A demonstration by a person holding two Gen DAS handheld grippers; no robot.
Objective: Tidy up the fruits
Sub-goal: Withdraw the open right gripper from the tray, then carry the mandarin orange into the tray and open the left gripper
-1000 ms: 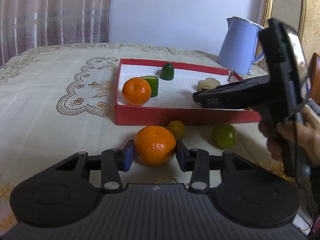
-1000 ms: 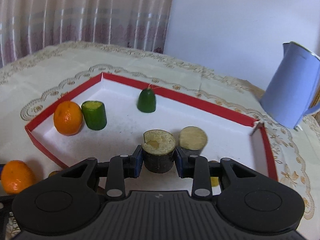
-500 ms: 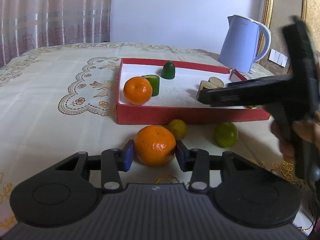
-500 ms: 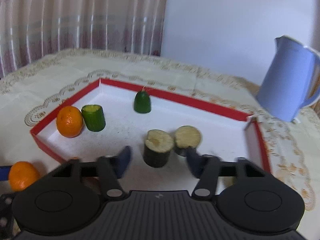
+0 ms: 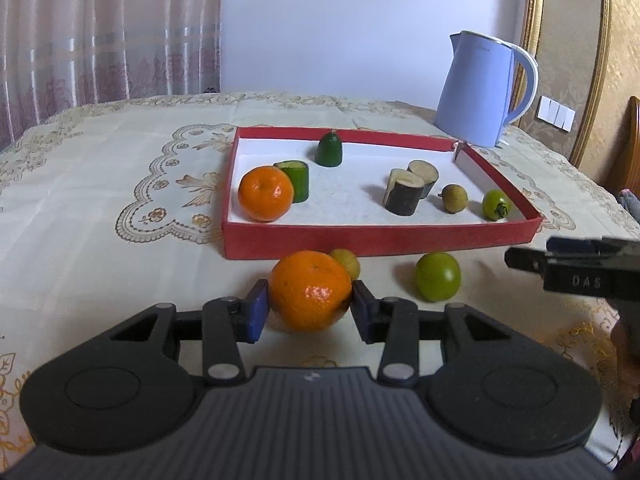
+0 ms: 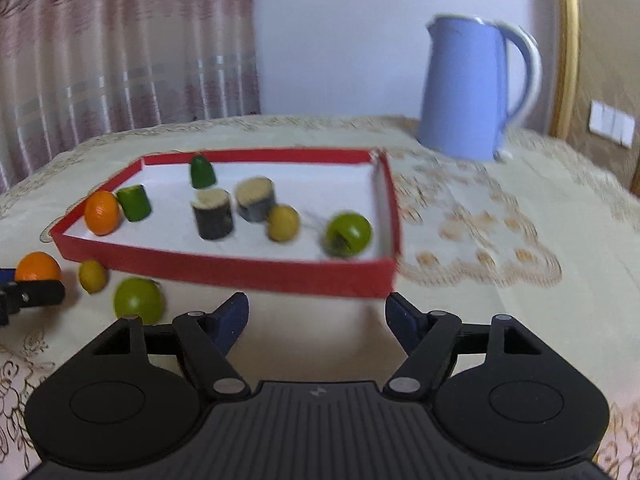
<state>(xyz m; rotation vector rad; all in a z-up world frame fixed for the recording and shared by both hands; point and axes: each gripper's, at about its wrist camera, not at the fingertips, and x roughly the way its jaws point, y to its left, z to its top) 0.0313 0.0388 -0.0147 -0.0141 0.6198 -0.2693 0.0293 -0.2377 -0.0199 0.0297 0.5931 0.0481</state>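
Orange (image 5: 310,291) was gripped between left gripper (image 5: 309,309) jaws on the table (image 5: 100,208); right gripper (image 6: 316,320) jaws were opening, empty.

Blue kettle (image 5: 478,92) on the embroidered tablecloth (image 5: 100,184) — pink curtains (image 5: 100,28) behind.

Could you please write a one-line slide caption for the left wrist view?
Left gripper clasps an orange before the red tray of sorted fruit pieces.
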